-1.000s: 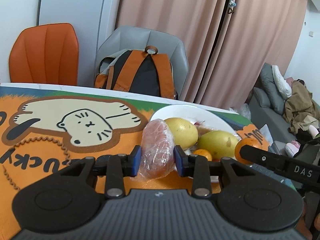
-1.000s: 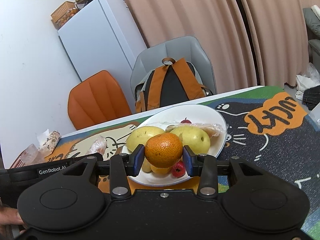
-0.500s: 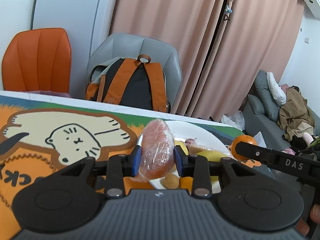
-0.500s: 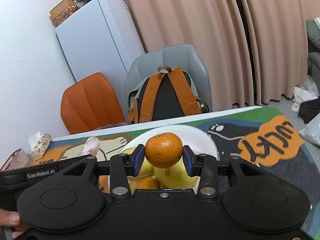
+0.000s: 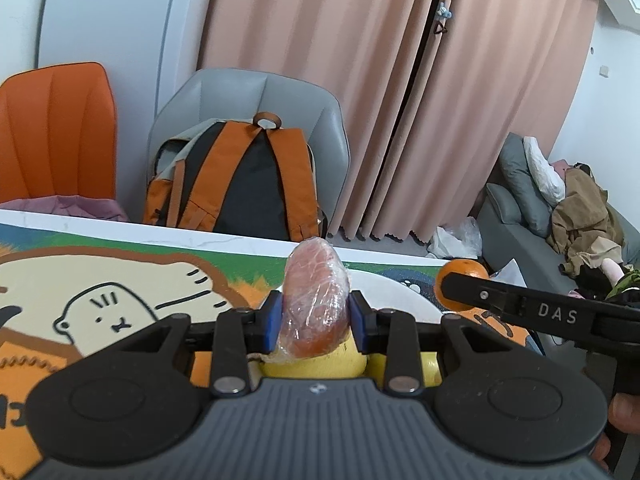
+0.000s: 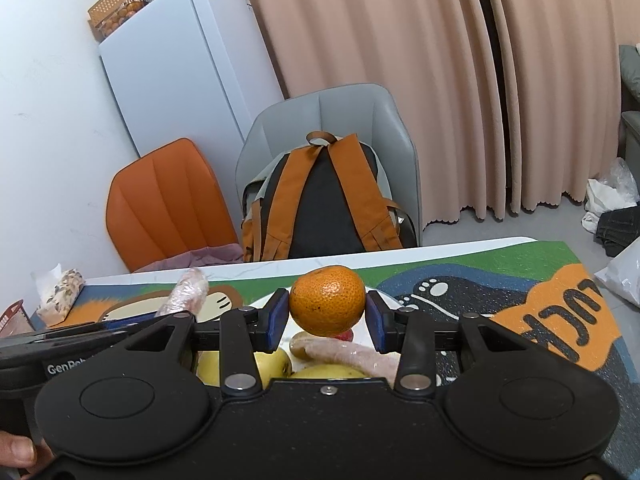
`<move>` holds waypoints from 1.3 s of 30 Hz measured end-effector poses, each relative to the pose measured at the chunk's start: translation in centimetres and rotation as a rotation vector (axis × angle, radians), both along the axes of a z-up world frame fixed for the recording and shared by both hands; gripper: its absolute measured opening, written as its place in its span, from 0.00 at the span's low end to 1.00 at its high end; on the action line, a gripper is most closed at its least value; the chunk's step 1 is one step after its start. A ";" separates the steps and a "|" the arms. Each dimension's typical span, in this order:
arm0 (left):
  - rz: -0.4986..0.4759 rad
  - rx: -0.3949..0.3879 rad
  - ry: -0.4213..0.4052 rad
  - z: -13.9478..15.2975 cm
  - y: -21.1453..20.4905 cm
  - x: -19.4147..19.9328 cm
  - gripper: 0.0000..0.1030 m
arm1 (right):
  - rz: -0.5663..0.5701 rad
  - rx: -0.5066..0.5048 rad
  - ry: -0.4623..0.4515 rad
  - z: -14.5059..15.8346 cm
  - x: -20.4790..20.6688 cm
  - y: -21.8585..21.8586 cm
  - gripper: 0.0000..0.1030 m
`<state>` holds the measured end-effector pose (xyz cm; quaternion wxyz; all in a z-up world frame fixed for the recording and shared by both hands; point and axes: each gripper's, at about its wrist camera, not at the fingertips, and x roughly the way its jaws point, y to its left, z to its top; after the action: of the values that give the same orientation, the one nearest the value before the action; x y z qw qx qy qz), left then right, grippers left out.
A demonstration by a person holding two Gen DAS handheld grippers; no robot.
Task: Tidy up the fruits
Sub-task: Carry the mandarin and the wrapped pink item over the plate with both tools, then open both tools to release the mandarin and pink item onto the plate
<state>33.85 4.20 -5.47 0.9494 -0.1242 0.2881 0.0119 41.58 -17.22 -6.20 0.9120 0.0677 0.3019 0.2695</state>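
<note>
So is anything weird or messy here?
A bit odd: the left gripper holds a fruit wrapped in plastic film, while the orange in the right gripper is bare. Another wrapped piece lies across the plate among bare yellow fruits. Nothing looks spilled.

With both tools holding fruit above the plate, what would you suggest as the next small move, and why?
Probably lower the right tool a little and release the orange onto the white plate: it hangs directly over the plate's fruit, while the left tool grips the plastic-wrapped fruit.
</note>
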 end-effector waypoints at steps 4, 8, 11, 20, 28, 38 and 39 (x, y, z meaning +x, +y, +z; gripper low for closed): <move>-0.016 0.004 0.009 -0.4 -0.2 1.3 0.32 | 0.009 -0.018 0.009 -0.5 1.0 0.4 0.38; -0.028 0.010 0.021 -0.8 -0.4 2.5 0.32 | 0.005 -0.030 0.016 -0.7 1.8 0.3 0.38; -0.039 0.016 0.034 -1.2 -0.7 3.6 0.32 | 0.014 -0.037 0.025 -1.4 2.2 0.6 0.38; -0.070 0.029 0.076 -2.2 -1.7 6.2 0.33 | 0.008 -0.018 0.035 -3.3 3.1 0.2 0.38; -0.031 0.024 0.081 -2.1 -1.5 6.4 0.37 | 0.002 -0.008 0.055 -3.9 3.4 -0.1 0.38; 0.006 0.009 0.063 -1.0 -0.7 3.6 0.49 | 0.016 0.041 0.027 -2.2 2.9 -0.8 0.50; 0.010 0.012 0.057 -0.9 -0.6 3.2 0.53 | 0.015 0.044 0.026 -2.0 2.9 -0.9 0.50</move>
<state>37.01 3.58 -6.32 0.9415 -0.1197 0.3141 0.0219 44.43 -18.08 -8.22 0.9041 0.0888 0.3083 0.2821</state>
